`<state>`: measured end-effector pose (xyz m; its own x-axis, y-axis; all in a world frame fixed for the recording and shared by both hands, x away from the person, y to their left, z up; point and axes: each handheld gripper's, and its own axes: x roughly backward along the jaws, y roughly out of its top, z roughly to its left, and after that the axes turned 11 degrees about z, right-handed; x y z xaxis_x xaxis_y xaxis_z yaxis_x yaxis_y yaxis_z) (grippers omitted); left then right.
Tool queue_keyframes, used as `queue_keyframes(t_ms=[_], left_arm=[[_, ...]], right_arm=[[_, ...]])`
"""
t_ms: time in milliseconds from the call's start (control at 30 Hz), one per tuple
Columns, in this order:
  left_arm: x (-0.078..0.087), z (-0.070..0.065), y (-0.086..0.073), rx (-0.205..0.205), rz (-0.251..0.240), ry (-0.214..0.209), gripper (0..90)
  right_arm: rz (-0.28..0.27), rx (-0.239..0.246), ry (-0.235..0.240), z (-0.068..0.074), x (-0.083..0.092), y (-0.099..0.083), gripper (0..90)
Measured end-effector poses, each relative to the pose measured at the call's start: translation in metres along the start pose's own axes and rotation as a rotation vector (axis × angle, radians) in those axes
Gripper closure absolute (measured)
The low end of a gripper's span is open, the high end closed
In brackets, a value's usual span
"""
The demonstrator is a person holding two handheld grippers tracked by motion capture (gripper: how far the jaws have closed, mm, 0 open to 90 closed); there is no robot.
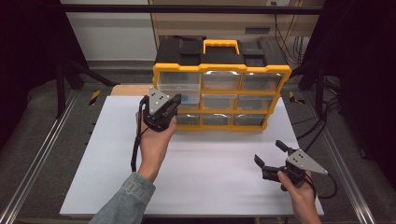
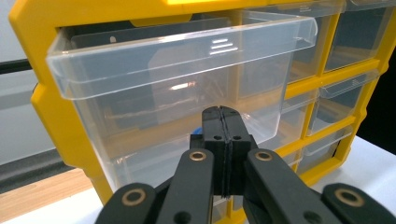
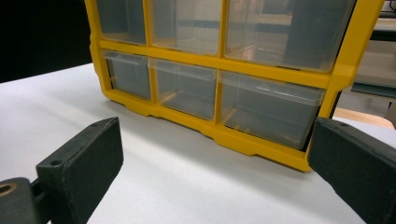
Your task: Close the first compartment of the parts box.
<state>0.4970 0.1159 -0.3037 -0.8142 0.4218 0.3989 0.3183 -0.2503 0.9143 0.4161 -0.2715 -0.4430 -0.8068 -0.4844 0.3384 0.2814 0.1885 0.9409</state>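
A yellow and black drawer cabinet [image 1: 219,70] with clear plastic drawers stands at the back of the white table [image 1: 210,186]. My left gripper [image 1: 173,101] is held up against the cabinet's left column. In the left gripper view its jaws [image 2: 223,114] are pressed together with nothing between them, right in front of a clear drawer [image 2: 177,70] that juts out a little. Something blue [image 2: 198,131] shows just behind the jaws. My right gripper [image 1: 269,152] hovers low over the table at the front right, jaws wide apart and empty [image 3: 215,154], facing the cabinet's bottom row [image 3: 266,105].
The cabinet has a yellow carry handle [image 1: 221,45] on top. Metal rails [image 1: 42,154] run along both sides of the table. Cables [image 1: 322,126] hang at the right edge. A strip of wooden surface [image 2: 42,196] lies left of the cabinet.
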Motion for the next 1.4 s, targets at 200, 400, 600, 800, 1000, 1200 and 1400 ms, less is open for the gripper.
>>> queue_keyframes(t_ms=[200,400,600,800,1000,1200,1400], left_arm=[[-0.001,-0.001,0.001,-0.010,0.007,0.012,90.0],[-0.002,0.001,0.003,-0.027,0.003,0.023,90.0],[-0.006,-0.001,0.003,-0.031,0.001,0.026,90.0],[-0.008,-0.002,0.003,-0.036,0.003,0.028,90.0],[-0.010,-0.004,0.002,-0.050,0.018,0.034,90.0],[-0.012,-0.005,0.003,-0.057,0.021,0.043,90.0],[-0.014,-0.005,0.003,-0.048,0.020,0.039,90.0]], right_arm=[[0.000,0.009,0.000,0.001,0.001,0.001,3.9],[-0.003,0.023,-0.006,0.003,0.001,0.001,3.9],[-0.002,0.026,-0.008,0.002,0.001,0.001,3.9],[0.002,0.027,-0.009,0.003,0.002,0.002,3.9],[-0.003,0.025,-0.008,0.003,0.002,0.002,3.9],[-0.003,0.028,-0.005,0.003,0.003,0.002,3.9],[-0.004,0.036,-0.006,0.003,0.003,0.002,3.9]])
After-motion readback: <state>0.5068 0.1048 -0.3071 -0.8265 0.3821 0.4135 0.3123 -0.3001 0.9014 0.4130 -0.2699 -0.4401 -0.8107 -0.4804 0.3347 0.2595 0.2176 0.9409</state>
